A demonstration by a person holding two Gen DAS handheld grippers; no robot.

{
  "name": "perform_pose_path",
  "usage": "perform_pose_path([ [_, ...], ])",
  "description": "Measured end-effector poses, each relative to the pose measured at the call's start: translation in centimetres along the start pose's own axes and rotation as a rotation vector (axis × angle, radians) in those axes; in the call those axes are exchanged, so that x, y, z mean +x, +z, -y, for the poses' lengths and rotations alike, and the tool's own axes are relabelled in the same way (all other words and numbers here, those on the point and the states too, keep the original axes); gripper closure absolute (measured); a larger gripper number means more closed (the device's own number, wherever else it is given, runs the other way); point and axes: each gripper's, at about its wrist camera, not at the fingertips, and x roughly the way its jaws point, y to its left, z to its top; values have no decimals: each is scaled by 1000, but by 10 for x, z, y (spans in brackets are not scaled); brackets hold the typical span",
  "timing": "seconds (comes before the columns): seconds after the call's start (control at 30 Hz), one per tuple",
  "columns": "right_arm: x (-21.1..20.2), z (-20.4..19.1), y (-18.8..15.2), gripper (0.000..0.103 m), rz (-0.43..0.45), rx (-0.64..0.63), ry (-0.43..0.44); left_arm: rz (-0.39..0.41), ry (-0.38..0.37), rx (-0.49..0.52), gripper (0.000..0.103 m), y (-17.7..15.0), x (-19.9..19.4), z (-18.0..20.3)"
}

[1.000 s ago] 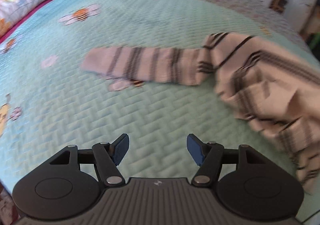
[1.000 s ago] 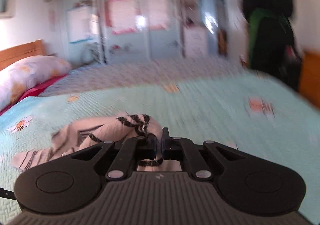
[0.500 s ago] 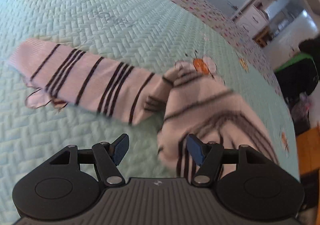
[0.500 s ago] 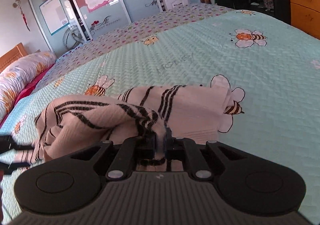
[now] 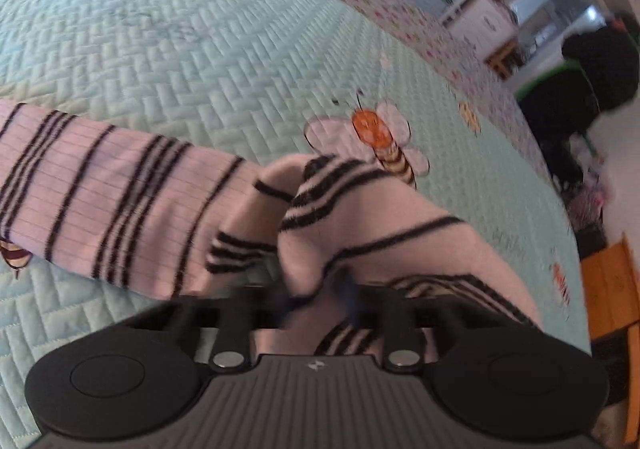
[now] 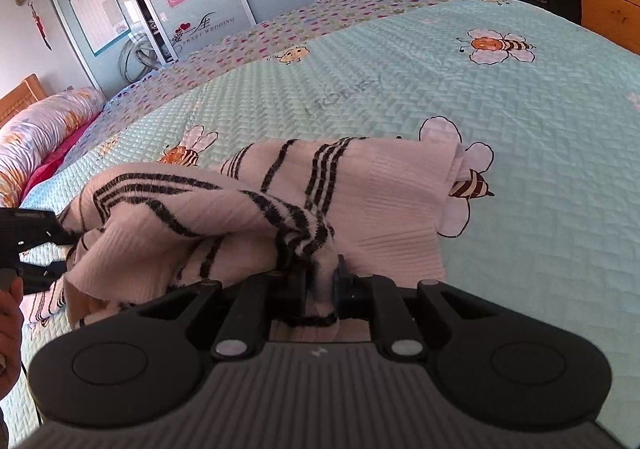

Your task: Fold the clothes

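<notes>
On the quilted, bee-printed bedspread (image 6: 400,89), a floral pillow (image 6: 36,137) at far left, the crumpled ribbed striped sweater (image 6: 248,209) lay mid-frame, pinched shut by the left gripper (image 5: 316,295) while the right gripper (image 6: 320,281) eased open around a fold.

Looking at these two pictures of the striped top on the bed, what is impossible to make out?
- Left wrist view: left gripper fingertips, blurred and buried in the striped top.
- Left wrist view: sleeve end, cut off by the left edge.
- Right wrist view: the top's underside, hidden by its own folds.
</notes>
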Motion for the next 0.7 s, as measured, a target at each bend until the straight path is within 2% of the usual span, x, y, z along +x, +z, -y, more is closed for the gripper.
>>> perform_pose_path([
  [0.07,-1,-1,-1,89,7,-14,-6,41,33,41,98,-5,-12,10],
  [0.17,-8,-4,-3,95,37,-51,-14,110,77,100,99,-11,-40,26],
  [0.3,-37,-15,-3,98,134,-110,-9,205,121,145,99,-16,-84,42],
  [0.5,-95,-36,12,99,284,-210,14,320,106,148,99,-15,-155,52],
  [0.7,-166,-80,37,99,454,-359,140,509,124,159,99,-5,-247,67],
])
